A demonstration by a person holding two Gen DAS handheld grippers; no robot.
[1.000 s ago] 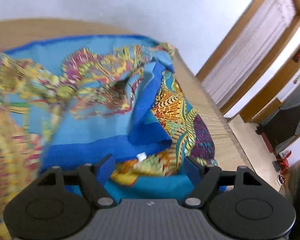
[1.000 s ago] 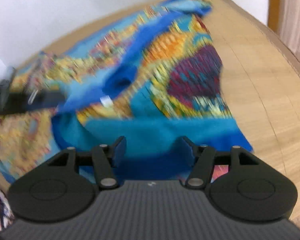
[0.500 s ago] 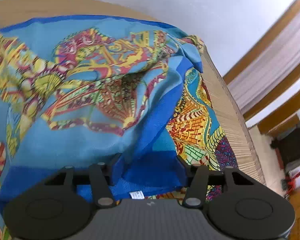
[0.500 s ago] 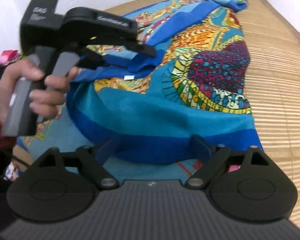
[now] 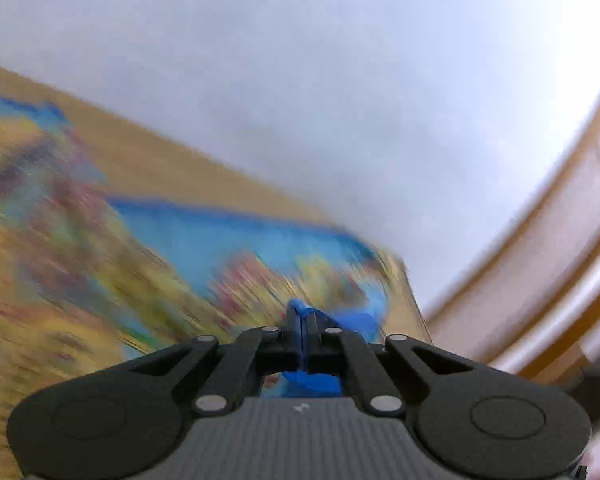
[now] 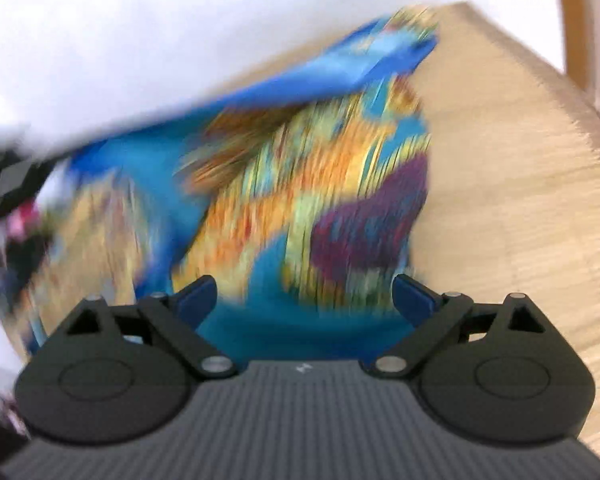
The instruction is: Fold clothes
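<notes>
Left gripper (image 5: 300, 320) clamped tight on a pinch of blue hem of the scarf (image 5: 204, 240), fold of cloth bunched behind the closed jaws at lower centre. Right gripper (image 6: 304, 294) spread wide, holding nothing — cloth lying beyond and below the pads (image 6: 196, 296), not pressed.

Scarf (image 6: 300, 200) sprawled over the mat (image 6: 500, 200), filling centre and left of the right view, one blue border raised in a taut line toward the upper left, far corner near the upper right. Heavy blur in both views; print detail unreadable.

Likely thin, light and slippery: no stiffness, sags between holds, slides off itself. Best taken at the blue hem or a corner, with two holds well apart to keep an edge straight.

Bare mat to the right of the cloth — open room for laying a fold. Wall (image 5: 300, 80) close behind the far edge; wooden frame (image 5: 540, 260) at right.
</notes>
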